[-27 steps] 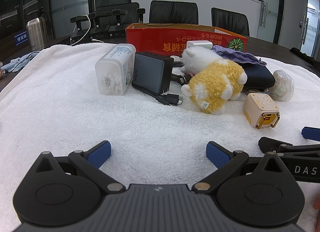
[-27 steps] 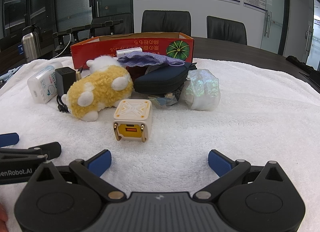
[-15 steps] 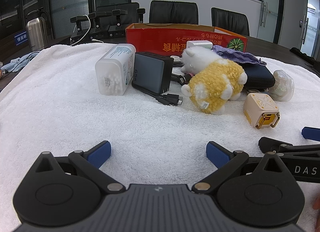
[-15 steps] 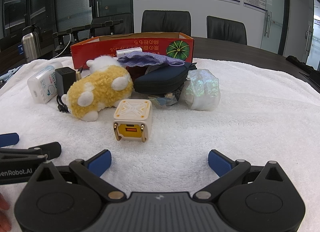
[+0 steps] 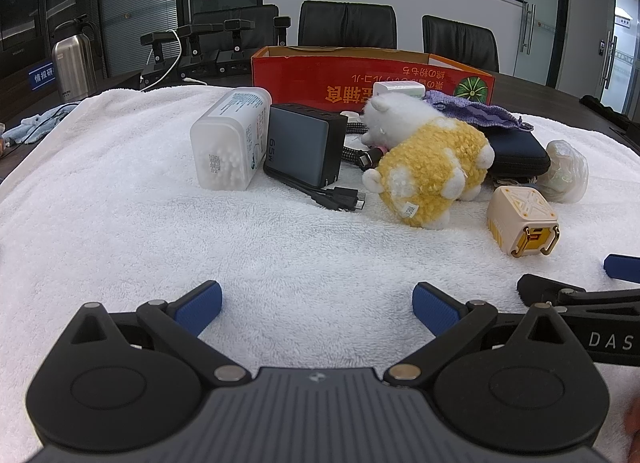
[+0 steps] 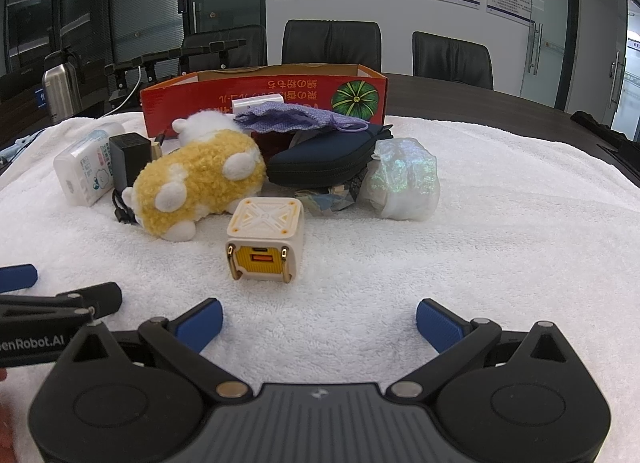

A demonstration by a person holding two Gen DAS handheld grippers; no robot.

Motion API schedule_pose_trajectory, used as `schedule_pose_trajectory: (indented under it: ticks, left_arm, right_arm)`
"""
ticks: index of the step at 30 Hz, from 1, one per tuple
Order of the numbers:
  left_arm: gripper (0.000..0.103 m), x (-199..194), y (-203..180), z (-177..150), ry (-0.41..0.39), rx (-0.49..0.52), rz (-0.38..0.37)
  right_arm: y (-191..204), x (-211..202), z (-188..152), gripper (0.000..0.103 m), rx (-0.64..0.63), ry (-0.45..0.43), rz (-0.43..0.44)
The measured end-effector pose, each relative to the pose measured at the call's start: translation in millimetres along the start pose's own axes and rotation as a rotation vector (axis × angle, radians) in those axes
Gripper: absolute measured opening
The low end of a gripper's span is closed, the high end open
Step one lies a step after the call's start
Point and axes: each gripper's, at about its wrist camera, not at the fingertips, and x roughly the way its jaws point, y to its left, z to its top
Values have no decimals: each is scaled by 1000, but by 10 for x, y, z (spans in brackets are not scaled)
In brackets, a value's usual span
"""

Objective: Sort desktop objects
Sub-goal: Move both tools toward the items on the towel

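My left gripper (image 5: 316,305) and right gripper (image 6: 318,321) hung wide open, empty, over the white towel (image 5: 120,203). Ahead lay a yellow plush toy (image 6: 200,183), cream cube charger (image 6: 265,239) and red box (image 6: 264,97).

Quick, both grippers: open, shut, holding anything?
Left gripper: open, holding nothing, only white towel between its fingers.
Right gripper: open, holding nothing, short of the cream cube charger.

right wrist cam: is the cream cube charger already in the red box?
No, the cream cube charger sits on the white towel, well in front of the red box.
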Motion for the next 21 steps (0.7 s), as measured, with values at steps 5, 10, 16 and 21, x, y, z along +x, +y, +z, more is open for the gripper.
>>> schedule_pose_trajectory:
  ticks: [5, 10, 16, 21]
  left_arm:
    - [103, -24, 33, 24, -28, 4, -21]
    - [103, -333, 180, 251, -182, 85, -67]
    - [103, -107, 586, 701, -236, 35, -20]
    - [94, 298, 688, 865, -171, 72, -1]
  right_arm:
    - [39, 25, 44, 103, -3, 4, 5]
    - [-82, -227, 198, 96, 13, -51, 147]
    - [-18, -366, 492, 94, -66, -183, 265]
    - [133, -84, 419, 72, -127, -117, 201]
